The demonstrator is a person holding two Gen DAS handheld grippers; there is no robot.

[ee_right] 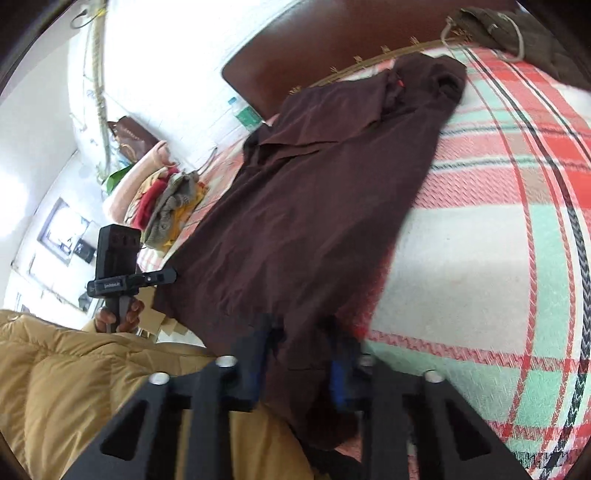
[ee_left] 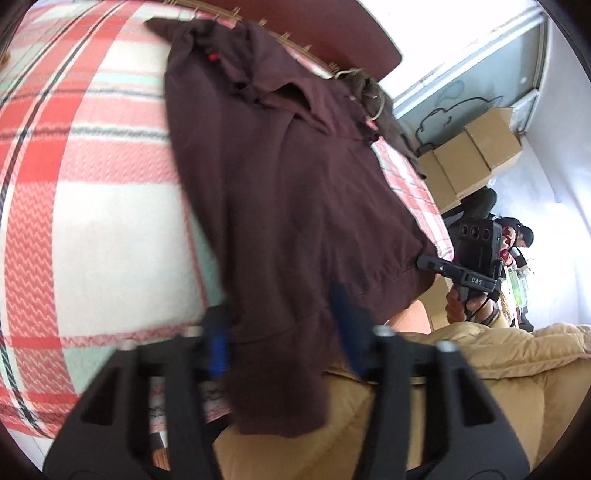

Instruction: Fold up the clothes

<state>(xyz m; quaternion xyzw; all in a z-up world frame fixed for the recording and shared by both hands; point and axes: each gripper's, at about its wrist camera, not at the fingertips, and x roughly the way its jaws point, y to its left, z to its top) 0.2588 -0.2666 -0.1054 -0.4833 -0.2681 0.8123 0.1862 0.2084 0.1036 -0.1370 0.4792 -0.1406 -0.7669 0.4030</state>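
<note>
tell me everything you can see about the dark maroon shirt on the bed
The maroon shirt is a dark, matte, soft knit-looking garment with a collar and a small red tag near the neck. It lies lengthwise on the plaid blanket, collar end far and rumpled, body fairly flat. Its near hem hangs off the bed edge. The left gripper and right gripper each have hem cloth between their fingers; whether either is clamped is unclear.

garment: matt maroon knit cloth
blanket: woven plaid, ribbed texture
headboard: glossy brown
jacket: smooth quilted tan
</note>
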